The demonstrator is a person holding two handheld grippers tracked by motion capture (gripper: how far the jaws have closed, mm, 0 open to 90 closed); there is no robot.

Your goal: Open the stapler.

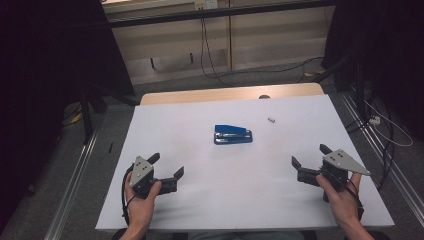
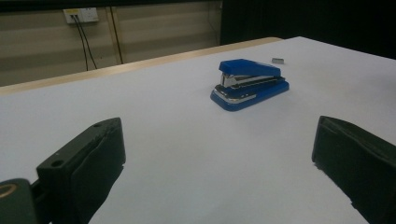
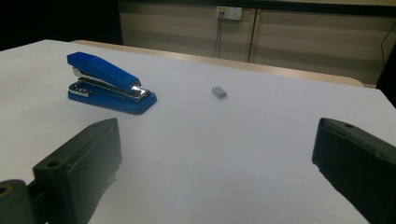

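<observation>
A blue stapler (image 1: 233, 135) sits near the middle of the white surface (image 1: 200, 200), closed, with nothing in or on it. A small grey block (image 1: 271, 120) lies a little farther off to its right, apart from it. The left gripper (image 1: 167, 169) rests near the near-left edge, jaws spread wide and empty. The right gripper (image 1: 309, 159) rests near the near-right edge, jaws likewise wide and holding nothing. Bare surface lies between both grippers and the stapler, and all round it to every edge.
</observation>
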